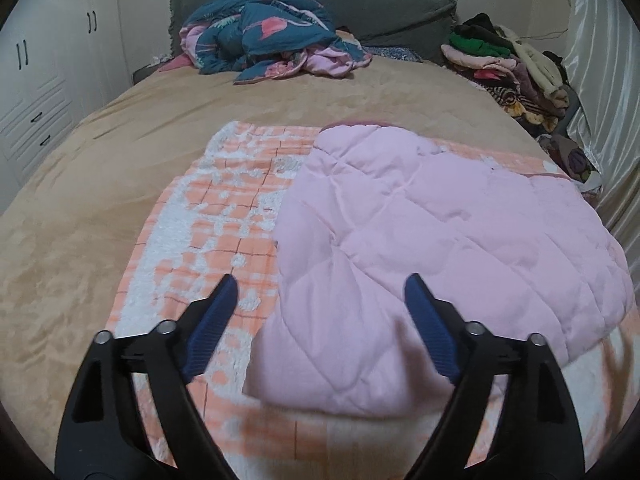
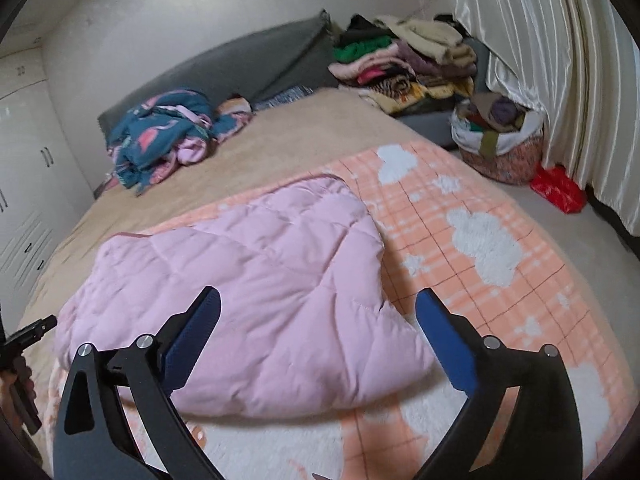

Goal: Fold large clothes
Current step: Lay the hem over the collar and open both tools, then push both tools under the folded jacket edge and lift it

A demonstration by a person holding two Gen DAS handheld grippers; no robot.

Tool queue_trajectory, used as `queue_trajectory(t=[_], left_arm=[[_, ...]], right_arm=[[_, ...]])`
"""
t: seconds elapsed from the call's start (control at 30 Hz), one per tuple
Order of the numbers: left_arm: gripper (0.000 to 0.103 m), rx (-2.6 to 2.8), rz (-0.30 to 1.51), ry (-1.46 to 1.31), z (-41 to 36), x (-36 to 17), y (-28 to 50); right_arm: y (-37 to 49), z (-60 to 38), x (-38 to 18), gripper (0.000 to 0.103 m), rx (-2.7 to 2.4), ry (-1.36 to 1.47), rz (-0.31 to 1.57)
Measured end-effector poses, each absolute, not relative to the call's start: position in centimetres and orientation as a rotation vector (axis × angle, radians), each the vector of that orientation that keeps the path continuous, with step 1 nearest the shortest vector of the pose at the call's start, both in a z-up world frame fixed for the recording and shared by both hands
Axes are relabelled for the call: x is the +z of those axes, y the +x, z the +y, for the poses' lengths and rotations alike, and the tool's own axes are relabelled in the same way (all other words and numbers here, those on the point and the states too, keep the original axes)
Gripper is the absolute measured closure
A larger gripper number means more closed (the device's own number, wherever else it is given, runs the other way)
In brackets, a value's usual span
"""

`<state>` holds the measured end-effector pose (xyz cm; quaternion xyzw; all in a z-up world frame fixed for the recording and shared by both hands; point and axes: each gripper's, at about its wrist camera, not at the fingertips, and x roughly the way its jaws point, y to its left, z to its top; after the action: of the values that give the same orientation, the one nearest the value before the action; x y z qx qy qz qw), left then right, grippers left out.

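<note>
Both grippers held open above a folded pink quilted blanket on a bed.

Nearest, the left gripper (image 1: pixel 318 300) has its blue-padded fingers (image 1: pixel 212 320) spread wide, holding nothing; the right gripper (image 2: pixel 318 314) likewise has its fingers (image 2: pixel 444 344) spread apart and empty. Beneath both lies the pink quilted blanket (image 1: pixel 420 248) (image 2: pixel 248 280), folded over on itself, its near edge just below the fingertips. It rests on an orange-and-white checked fleece blanket (image 1: pixel 224 216) (image 2: pixel 472 248) with white cloud shapes, which extends past it to left and right. Both lie on the tan bedspread (image 1: pixel 240 100) (image 2: pixel 304 128). Farther back, a crumpled teal-and-pink duvet (image 1: pixel 268 36) (image 2: pixel 164 132) sits against the grey headboard cushion (image 1: pixel 380 4) (image 2: pixel 240 64). At far right, a pile of mixed clothes (image 1: pixel 512 68) (image 2: pixel 408 60) stands near the pale curtain (image 1: pixel 600 80) (image 2: pixel 532 40).
</note>
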<state>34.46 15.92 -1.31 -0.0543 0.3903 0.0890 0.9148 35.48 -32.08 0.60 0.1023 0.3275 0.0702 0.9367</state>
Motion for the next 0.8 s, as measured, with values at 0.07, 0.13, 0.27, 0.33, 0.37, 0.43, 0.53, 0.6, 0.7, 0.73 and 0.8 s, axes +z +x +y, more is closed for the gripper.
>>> queue_trajectory(t=[0.07,0.13,0.27,0.33,0.37,0.43,0.53,0.6,0.7,0.73,0.8], left_arm=[[0.019,0.182,0.798,-0.106,15.6,-1.0,33.7],[0.016,0.182,0.799,-0.099,15.2,-0.8,33.2],[0.012,0.187,0.793,-0.083,14.5,-0.8,32.1],[0.012,0.184,0.794,-0.090,14.4,-0.8,31.7],[0.012,0.182,0.797,-0.094,14.2,-0.9,31.5],[0.011,0.179,0.801,-0.096,14.1,-1.1,31.3],[0.011,0.172,0.802,-0.106,13.5,-1.4,30.7],[0.011,0.172,0.801,-0.113,13.2,-1.7,30.5],[0.011,0.166,0.800,-0.121,12.5,-2.1,30.1],[0.011,0.163,0.799,-0.124,12.4,-2.2,30.0],[0.011,0.165,0.800,-0.129,12.1,-2.5,29.8]], right_arm=[[34.4,-31.8,1.0,0.004,0.148,0.197,0.652],[33.3,-31.5,1.3,0.004,0.140,0.183,0.633],[31.5,-31.1,1.7,0.004,0.135,0.171,0.604],[30.8,-30.8,1.8,0.004,0.140,0.157,0.595],[30.5,-30.7,1.8,0.004,0.135,0.147,0.591],[29.9,-30.6,1.7,0.004,0.133,0.141,0.586],[29.2,-30.9,1.2,0.004,0.121,0.158,0.582],[28.9,-31.3,0.5,0.004,0.115,0.190,0.599],[28.8,-31.6,-0.7,0.004,0.092,0.212,0.617],[28.8,-31.7,-1.1,0.004,0.082,0.216,0.623],[28.9,-31.8,-1.9,0.004,0.079,0.236,0.640]])
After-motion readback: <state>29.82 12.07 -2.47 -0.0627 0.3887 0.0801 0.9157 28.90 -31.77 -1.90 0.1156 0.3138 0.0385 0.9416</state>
